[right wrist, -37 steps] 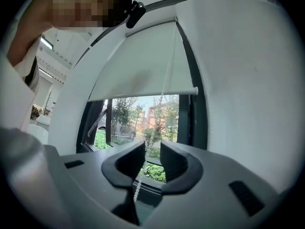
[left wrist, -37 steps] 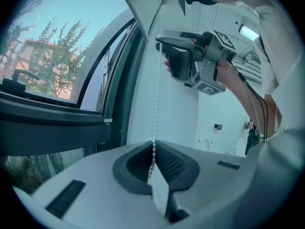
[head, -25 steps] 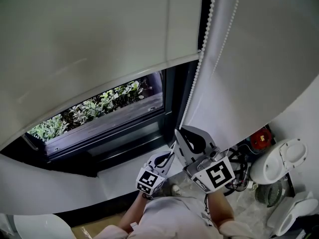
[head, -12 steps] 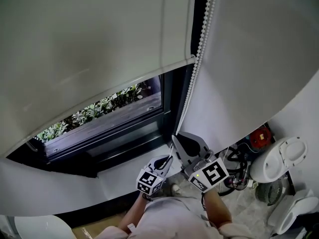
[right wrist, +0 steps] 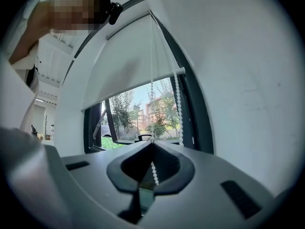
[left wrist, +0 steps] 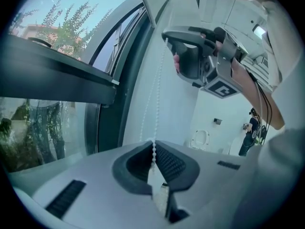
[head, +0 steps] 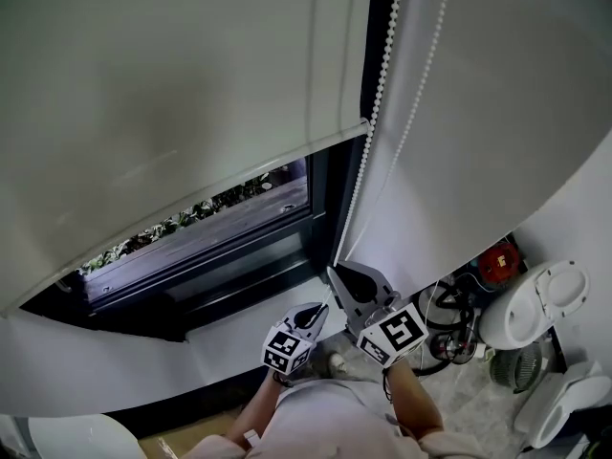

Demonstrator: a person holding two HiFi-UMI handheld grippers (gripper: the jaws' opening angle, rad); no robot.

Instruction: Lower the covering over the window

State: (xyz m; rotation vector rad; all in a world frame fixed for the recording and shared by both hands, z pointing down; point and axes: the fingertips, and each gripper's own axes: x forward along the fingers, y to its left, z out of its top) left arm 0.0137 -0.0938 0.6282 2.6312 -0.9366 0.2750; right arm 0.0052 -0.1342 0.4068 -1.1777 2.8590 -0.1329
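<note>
Over the last second both of my grippers have sunk, and the roller blind (head: 172, 113) has come with them: its bottom bar (head: 220, 175) now sits lower on the window (head: 239, 228), and the band of greenery showing under it has shrunk to a thin strip. I read that as the pull working, with the lowering well along but not finished, since dark glass and frame are still open below the bar. The left gripper (head: 321, 310) is pressed together on the bead chain (head: 371, 151), with beads running straight into its closed jaws. The right gripper (head: 336, 273), just above and to the right of it, is pinching the chain as well, a short run of beads dangling behind its pads. From here I can't say for sure whether both hold the same strand of the loop. The chain hangs in two white strands at the blind's right edge, along the dark frame. The blind itself is plain pale fabric, smooth and flat, covering most of the window from the top down.
</note>
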